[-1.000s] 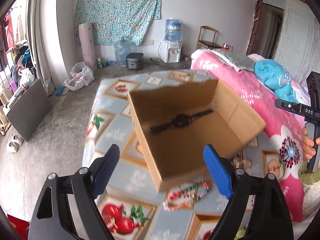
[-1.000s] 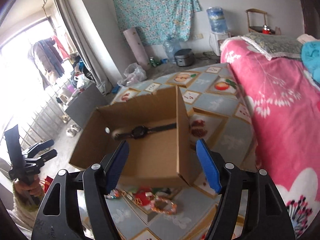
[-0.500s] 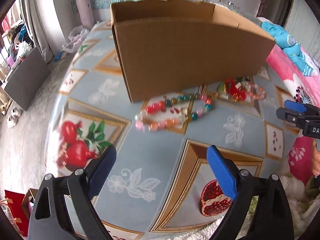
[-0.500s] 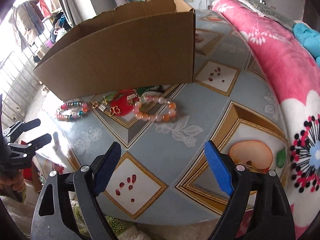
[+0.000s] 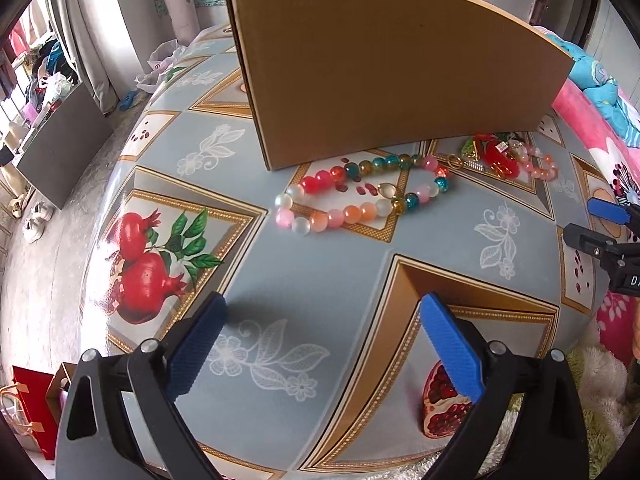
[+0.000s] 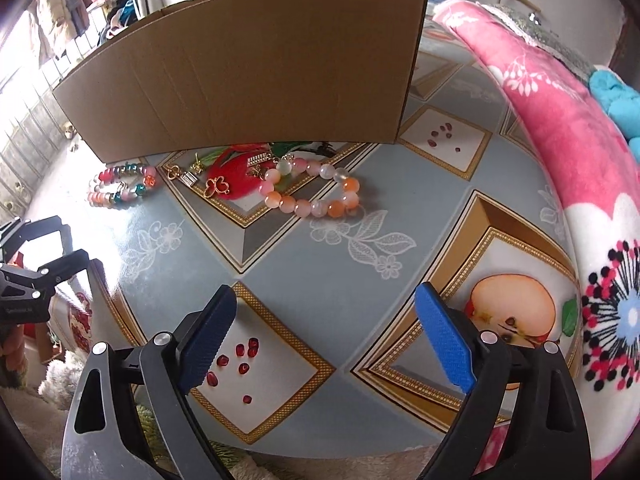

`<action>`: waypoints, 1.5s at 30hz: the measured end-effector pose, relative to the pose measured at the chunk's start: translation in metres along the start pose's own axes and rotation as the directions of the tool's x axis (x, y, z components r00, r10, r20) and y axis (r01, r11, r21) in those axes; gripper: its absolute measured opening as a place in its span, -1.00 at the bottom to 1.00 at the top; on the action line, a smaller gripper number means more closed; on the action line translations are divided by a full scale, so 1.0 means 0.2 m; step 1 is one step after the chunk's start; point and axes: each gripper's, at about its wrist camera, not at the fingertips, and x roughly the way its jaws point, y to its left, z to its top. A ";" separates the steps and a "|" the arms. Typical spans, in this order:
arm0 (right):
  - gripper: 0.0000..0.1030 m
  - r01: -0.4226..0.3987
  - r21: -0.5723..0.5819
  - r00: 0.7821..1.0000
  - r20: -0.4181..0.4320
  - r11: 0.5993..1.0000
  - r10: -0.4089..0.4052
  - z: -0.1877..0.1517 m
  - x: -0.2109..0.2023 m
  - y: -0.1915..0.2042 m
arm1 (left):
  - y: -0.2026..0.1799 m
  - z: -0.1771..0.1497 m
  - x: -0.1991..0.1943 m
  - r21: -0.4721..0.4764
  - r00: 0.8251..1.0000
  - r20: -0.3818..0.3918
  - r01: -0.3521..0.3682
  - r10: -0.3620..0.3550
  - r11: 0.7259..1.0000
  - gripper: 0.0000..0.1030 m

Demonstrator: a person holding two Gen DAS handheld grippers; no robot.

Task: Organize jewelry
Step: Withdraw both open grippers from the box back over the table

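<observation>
Now, from the left wrist, the left gripper (image 5: 320, 340) hangs over bare tablecloth (image 5: 328, 280) with nothing between its jaws, which have just been opening wide. The multicolored bead bracelet (image 5: 362, 192) lies further off, just in front of the cardboard box (image 5: 392, 64), with the red trinket pile (image 5: 494, 154) to its right. This looks like the approach before a first pick; next the gripper should reach forward and straddle the beads.

From the right wrist, the right gripper (image 6: 326, 340) is likewise empty, its jaws having just spread. The pink and orange bracelet (image 6: 316, 194) lies ahead, touching the red trinkets (image 6: 234, 178). The box wall stands close behind the jewelry, leaving little room beyond; the near table is free, and a pink blanket (image 6: 560, 120) crowds the right edge.
</observation>
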 end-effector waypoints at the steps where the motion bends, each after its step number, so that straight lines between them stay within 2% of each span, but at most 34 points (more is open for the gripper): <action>1: 0.71 0.005 -0.006 1.000 0.001 1.000 -0.005 -0.01 -0.01 0.02 | 0.00 0.00 0.00 -0.003 1.000 0.000 -0.001 0.001 1.000 0.89; 8: 0.84 0.020 -0.004 1.000 -0.009 1.000 -0.020 -0.04 -0.01 0.06 | 0.01 -0.01 0.00 -0.007 1.000 0.019 -0.010 0.010 1.000 0.89; 45: 0.85 0.026 0.007 1.000 0.008 1.000 -0.026 -0.03 0.02 0.03 | 0.01 0.00 0.00 -0.004 1.000 0.007 -0.005 0.005 1.000 0.90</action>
